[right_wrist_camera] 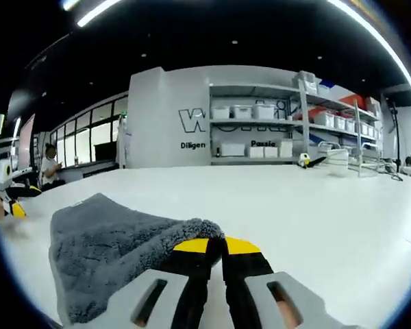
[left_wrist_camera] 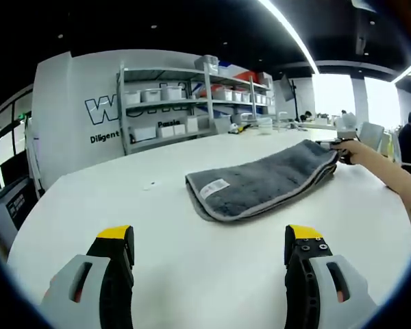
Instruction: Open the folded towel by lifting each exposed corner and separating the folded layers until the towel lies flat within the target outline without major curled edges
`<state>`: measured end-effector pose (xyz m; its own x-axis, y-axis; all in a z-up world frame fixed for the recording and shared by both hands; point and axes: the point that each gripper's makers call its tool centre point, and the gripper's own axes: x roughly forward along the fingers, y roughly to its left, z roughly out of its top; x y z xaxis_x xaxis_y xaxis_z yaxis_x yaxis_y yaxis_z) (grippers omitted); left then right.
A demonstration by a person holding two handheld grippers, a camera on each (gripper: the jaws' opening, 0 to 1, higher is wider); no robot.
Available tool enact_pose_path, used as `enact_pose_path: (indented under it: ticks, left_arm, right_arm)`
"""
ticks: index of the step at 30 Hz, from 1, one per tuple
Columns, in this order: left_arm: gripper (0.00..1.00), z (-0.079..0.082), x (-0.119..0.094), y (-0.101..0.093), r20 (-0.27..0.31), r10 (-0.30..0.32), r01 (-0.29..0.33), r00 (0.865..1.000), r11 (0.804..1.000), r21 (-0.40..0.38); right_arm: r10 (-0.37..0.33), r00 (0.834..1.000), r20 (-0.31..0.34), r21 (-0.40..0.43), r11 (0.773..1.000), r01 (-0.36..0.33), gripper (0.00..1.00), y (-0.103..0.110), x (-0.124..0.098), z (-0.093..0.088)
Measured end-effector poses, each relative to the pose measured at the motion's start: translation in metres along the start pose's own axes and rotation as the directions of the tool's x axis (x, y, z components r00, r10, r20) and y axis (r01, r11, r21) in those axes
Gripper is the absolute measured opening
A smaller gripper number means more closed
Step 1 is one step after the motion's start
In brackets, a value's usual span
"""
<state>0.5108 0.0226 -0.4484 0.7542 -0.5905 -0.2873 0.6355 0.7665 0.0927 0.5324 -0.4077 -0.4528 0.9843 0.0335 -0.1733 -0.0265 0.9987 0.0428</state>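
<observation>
While my right gripper [right_wrist_camera: 216, 245] has its yellow-tipped jaws pressed together on a corner of the grey towel [left_wrist_camera: 264, 179], my left gripper [left_wrist_camera: 209, 243] hangs back from the towel with its jaws wide apart and nothing between them. The towel lies folded on the white table [left_wrist_camera: 123, 205], its layers stacked and a small white label [left_wrist_camera: 214, 187] facing up near the end closest to my left gripper. In the left gripper view, the right gripper [left_wrist_camera: 337, 145] sits at the towel's far end. I judge that the corner is pinched there so the top layer can be peeled back, while the left stays free to take another corner. No target outline is visible around the towel. Storage shelves [left_wrist_camera: 185, 103] stand beyond it.
</observation>
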Motion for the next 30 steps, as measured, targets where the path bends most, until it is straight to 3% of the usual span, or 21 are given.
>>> enact_pose_path:
  ticks: [17,26,30]
  left_arm:
    - [0.9,-0.001,0.0,-0.002,-0.003,-0.001,0.001,1.0,1.0,0.002]
    - [0.9,-0.001,0.0,-0.003,-0.006,-0.001,0.001,1.0,1.0,0.003]
    - [0.9,-0.002,0.0,-0.004,-0.007,-0.004,0.004,1.0,1.0,0.003]
  right_arm:
    - [-0.017,0.996,-0.082,0.036,0.999,0.02,0.04,-0.006,-0.003,-0.021]
    - [-0.023,0.995,-0.1,0.031,0.999,0.027,0.06,-0.007,-0.008,-0.02]
    - [-0.064,0.993,-0.097,-0.022,0.998,0.062,0.06,-0.015,-0.016,-0.011]
